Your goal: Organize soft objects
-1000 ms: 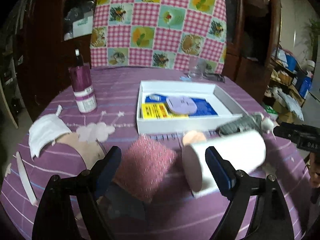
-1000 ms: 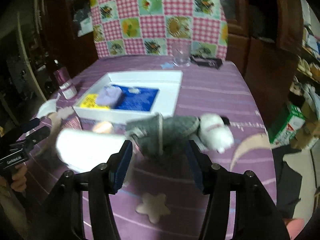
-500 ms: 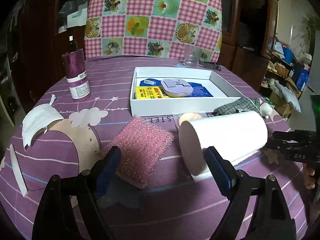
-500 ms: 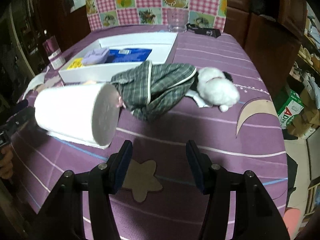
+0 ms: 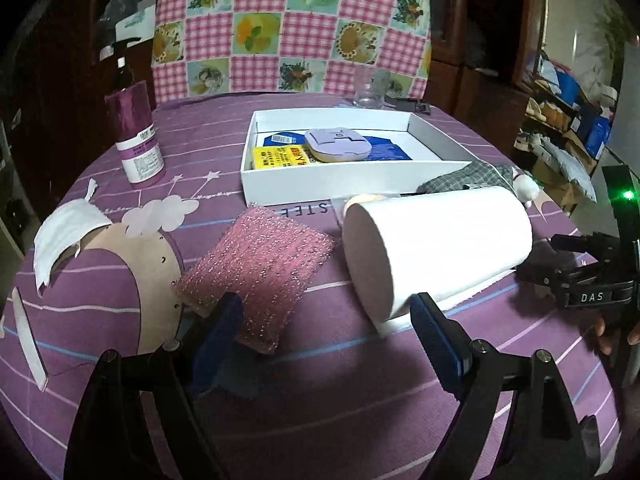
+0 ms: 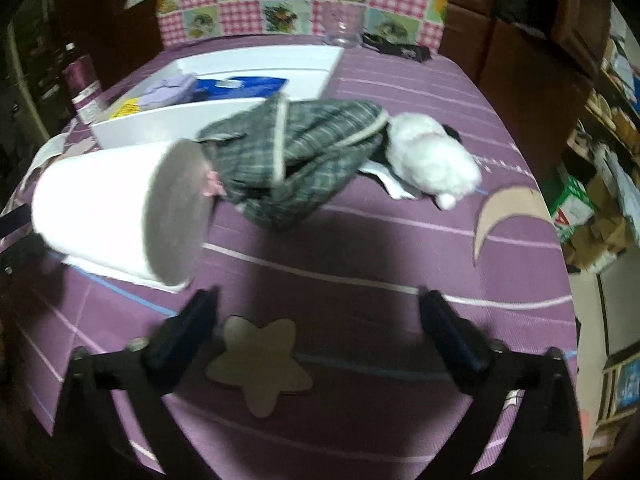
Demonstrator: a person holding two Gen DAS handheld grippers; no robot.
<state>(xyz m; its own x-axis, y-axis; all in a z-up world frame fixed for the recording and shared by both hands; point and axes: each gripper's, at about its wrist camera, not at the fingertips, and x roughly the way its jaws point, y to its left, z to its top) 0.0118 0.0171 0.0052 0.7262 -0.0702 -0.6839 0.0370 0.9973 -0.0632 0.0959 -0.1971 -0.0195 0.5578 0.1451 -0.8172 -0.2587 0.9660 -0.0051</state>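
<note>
Left wrist view shows the left gripper (image 5: 326, 322) with fingers spread and empty, low over the counter (image 5: 360, 380), the pink sponge cloth (image 5: 260, 268) at its left finger and the paper roll (image 5: 432, 248) lying on its side by the right. Right gripper (image 6: 318, 320) is opening its fingers with nothing between them, short of the plush toy (image 6: 340, 152) lying beside the white tray (image 6: 256, 68). Judged step: approach; next calls for closing on one soft item.
</note>
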